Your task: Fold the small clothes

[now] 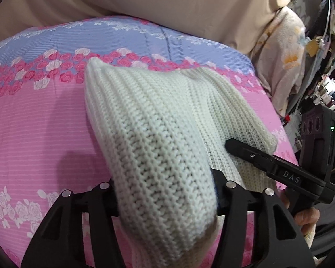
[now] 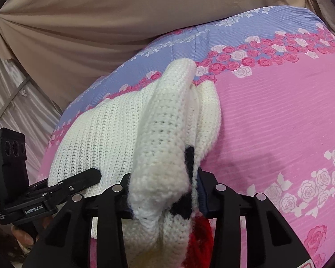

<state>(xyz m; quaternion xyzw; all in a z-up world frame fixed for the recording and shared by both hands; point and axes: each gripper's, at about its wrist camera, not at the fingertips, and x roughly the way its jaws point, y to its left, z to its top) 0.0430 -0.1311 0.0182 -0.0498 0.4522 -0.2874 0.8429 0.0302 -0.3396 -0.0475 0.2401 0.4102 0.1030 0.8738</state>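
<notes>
While the white knit sweater is bunched up on the bed, both ends of it are pinched and lifted a bit off the sheet. Left gripper has its jaws about half closed, clamped on a thick fold of the ribbed knit that bulges up between them. Right gripper is narrower still, jaws squeezing a rolled edge of the sweater with some black and red yarn pattern showing right at the pinch.

From the left wrist view the knit runs away from the jaws to a rounded far edge that sits over the rose band of the sheet, and its right edge droops down near the other gripper's finger. From the right wrist view one rolled edge stands up like a ridge, with the flatter body spread to the left.

Room-wise: lots of bare pink sheet to the right of the sweater, and more to its left in the left view. Beyond the bed's far edge hangs a beige curtain. Cluttered stuff crowds the bed's right side. A hand shows under the right gripper's handle.
</notes>
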